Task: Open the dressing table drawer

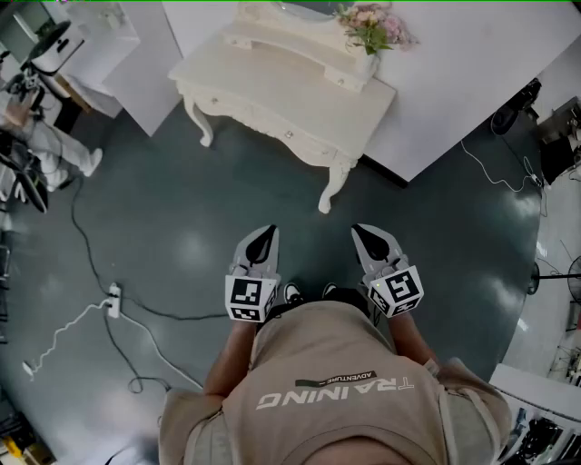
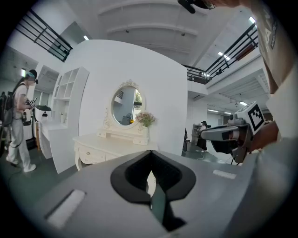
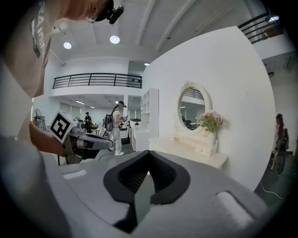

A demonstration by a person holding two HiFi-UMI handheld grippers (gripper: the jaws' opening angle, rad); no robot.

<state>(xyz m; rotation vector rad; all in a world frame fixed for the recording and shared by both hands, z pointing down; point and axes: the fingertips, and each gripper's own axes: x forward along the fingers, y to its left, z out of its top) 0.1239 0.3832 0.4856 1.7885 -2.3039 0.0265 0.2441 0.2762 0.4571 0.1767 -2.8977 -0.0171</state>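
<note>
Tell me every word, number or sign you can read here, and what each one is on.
"TRAINING": big pale letters on the person's shirt, upside down in the head view.
"ADVENTURE": small dark strip on the same shirt.
Cubes on the left gripper and right gripper: black-and-white square patterns only, no letters.
Dressing table: no writing to be seen.

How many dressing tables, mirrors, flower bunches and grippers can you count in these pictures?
Dressing table: 1
Mirror: 1
Flower bunch: 1
Grippers: 2, the left gripper and the right gripper
Total: 5
</note>
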